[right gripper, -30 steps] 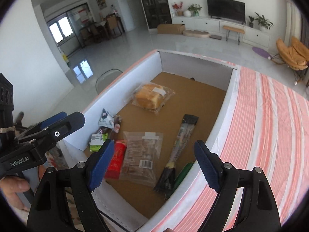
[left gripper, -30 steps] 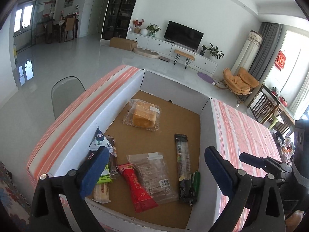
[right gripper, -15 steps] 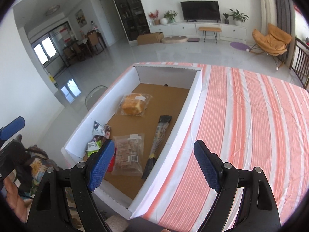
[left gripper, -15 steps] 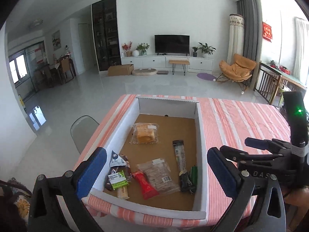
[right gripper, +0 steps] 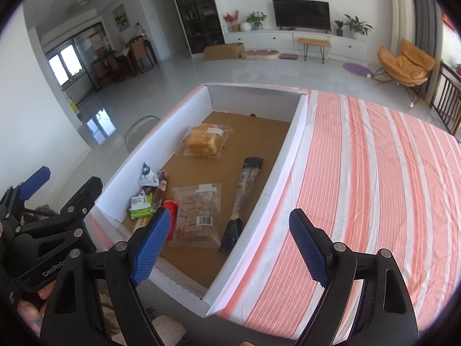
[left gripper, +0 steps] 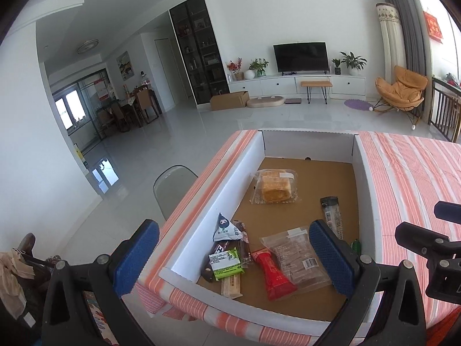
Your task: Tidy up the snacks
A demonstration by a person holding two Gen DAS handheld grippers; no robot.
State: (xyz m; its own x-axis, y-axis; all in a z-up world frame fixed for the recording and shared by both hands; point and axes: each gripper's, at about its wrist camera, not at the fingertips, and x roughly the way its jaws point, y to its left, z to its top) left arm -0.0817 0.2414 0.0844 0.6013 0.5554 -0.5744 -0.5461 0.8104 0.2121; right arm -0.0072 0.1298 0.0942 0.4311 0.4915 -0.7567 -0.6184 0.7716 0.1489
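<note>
left tool [left gripper: 233,259] sits at the bottom of the left wrist frame, blue pads [left gripper: 135,255] wide apart, nothing between them, held above the near end of the box [left gripper: 222,201]. right tool [right gripper: 230,245] fills the bottom of the right wrist frame, pads [right gripper: 309,248] also wide apart and holding nothing, hovering over the box's near right wall and the striped cloth [right gripper: 374,173]. each tool shows at the edge of the other's view.

white-walled box with a brown cardboard floor sits on the surface covered by the orange-and-white striped cloth; in the left wrist frame it takes up center to lower right. all snacks lie inside it. bread slice in a clear bag [left gripper: 275,187] lies alone toward the far end, center of frame. long dark stick pack [left gripper: 332,219] lies along the right wall, with a green item [left gripper: 356,245] just beside its near end, mostly hidden by the pad. clear bag of brown biscuits [left gripper: 296,256] is in the near middle, red pouch [left gripper: 272,272] touching its left edge. near the left wall is a cluster: triangular white-and-blue pack [left gripper: 226,227], dark thin sticks [left gripper: 243,242], green-and-white packet [left gripper: 226,263], beige bar [left gripper: 230,284], overlapping each other.

grey chair [left gripper: 171,184] stands left of the surface, on the floor.
</note>
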